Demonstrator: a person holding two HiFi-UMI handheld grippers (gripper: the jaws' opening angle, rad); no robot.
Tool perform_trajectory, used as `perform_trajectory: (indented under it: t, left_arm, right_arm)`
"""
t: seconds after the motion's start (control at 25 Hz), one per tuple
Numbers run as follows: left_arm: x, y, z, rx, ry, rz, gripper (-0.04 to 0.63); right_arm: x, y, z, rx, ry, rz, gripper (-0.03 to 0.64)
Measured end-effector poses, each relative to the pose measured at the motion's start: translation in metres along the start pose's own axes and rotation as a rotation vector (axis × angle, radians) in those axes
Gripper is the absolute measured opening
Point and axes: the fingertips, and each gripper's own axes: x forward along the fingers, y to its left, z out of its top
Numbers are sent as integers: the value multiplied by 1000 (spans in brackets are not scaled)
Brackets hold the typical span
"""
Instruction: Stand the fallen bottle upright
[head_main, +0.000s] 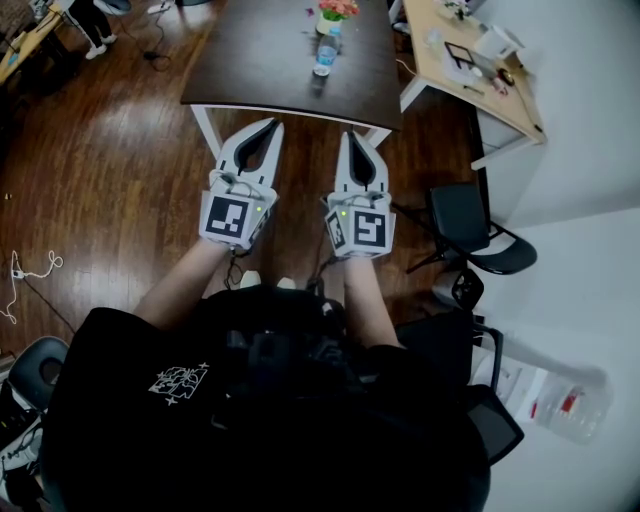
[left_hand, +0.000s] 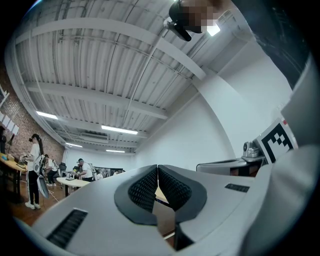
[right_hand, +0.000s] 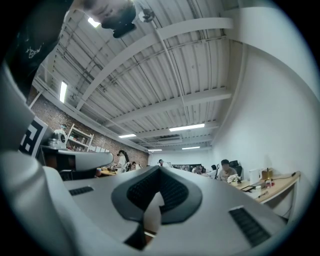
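A clear plastic bottle (head_main: 325, 56) with a blue label is on the dark table (head_main: 260, 60) far ahead, and seems to lie with its blue cap toward me. A small pot of pink flowers (head_main: 335, 12) stands just behind it. My left gripper (head_main: 273, 124) and right gripper (head_main: 352, 135) are held side by side in the air short of the table's near edge, well away from the bottle. Both are shut and hold nothing. In the left gripper view the left gripper's (left_hand: 157, 168) ridged pads meet at the tips. The right gripper (right_hand: 160, 168) looks the same in its own view. Neither gripper view shows the bottle.
A light wooden desk (head_main: 480, 70) with small items stands at the upper right. A black office chair (head_main: 478, 238) is to my right, and a clear water jug (head_main: 572, 406) lies lower right. Cables (head_main: 30, 270) trail on the wooden floor at left. People work at desks far off.
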Motion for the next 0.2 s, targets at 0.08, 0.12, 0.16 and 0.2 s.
perform_trajectory:
  t: [0.08, 0.12, 0.16, 0.2]
  left_arm:
    - [1, 0, -1, 1, 2, 0, -3]
    - [1, 0, -1, 2, 2, -1, -3]
    - [1, 0, -1, 2, 3, -1, -3]
    - [2, 0, -1, 3, 3, -2, -3]
  right_arm:
    - [1, 1, 3, -8, -14, 8, 14]
    - [2, 1, 4, -11, -19, 10, 14]
    - [2, 1, 4, -11, -22, 11, 14]
    - [2, 0, 5, -12, -25, 11, 15]
